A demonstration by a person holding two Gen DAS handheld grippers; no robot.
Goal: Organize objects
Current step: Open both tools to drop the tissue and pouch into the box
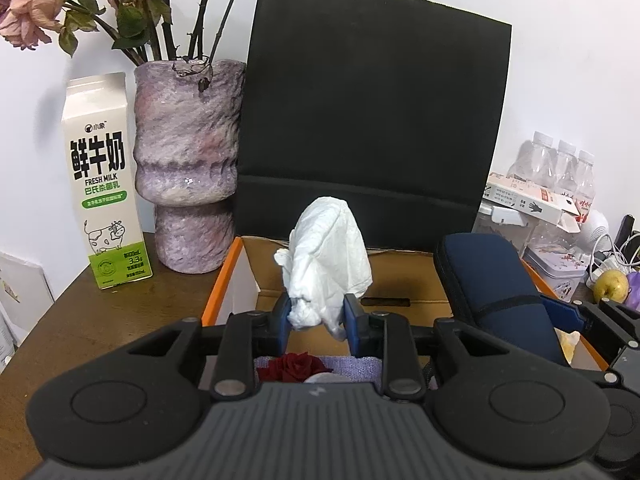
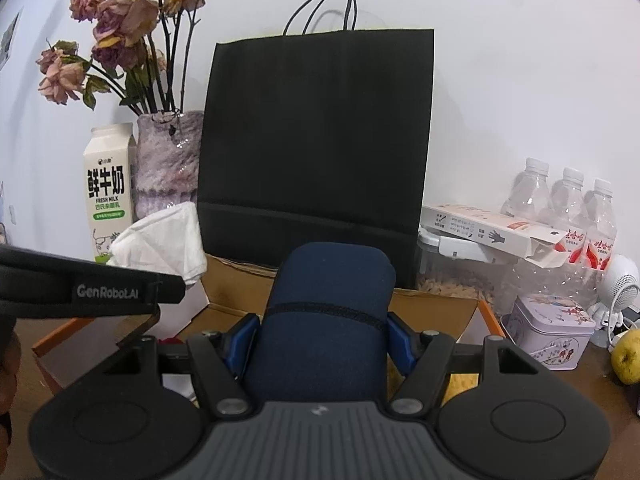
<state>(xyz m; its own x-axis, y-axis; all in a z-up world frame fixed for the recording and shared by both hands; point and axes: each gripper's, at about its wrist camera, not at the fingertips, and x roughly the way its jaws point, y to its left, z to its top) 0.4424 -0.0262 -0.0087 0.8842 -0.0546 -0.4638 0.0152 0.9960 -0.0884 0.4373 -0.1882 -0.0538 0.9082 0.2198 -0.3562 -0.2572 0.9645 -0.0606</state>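
Left gripper [image 1: 316,320] is pinched on a crumpled white tissue wad [image 1: 328,252]; both blue pads [image 1: 282,316] press its lower end, jaws fairly narrow, most of the wad standing up above them. It hangs over the open cardboard box with orange edging [image 1: 224,276], whose floor shows a dark red rose head [image 1: 294,366] on a lilac cloth [image 1: 360,362].

Right gripper [image 2: 320,340] is clamped mid-width around a navy blue soft zip case [image 2: 330,304], pads on both flanks, an elastic band running across the case just ahead of the pads. The case sits upright over the same box, on its right side, in front of the tall black paper carrier bag [image 2: 320,140].

My read: both items are headed into the box or the bag; I can't tell which.

How I'd do it well:
- Keep the squeeze on the tissue light but constant. It's limp and will slip if I relax.
- Lower each item until it's seated before letting go; don't drop the case from height.
- Keep the two grippers apart; they're near each other over the box.
- Stay clear of the mottled purple ceramic vase of dried roses [image 1: 188,168] and the white-and-green milk carton [image 1: 102,184] at left.
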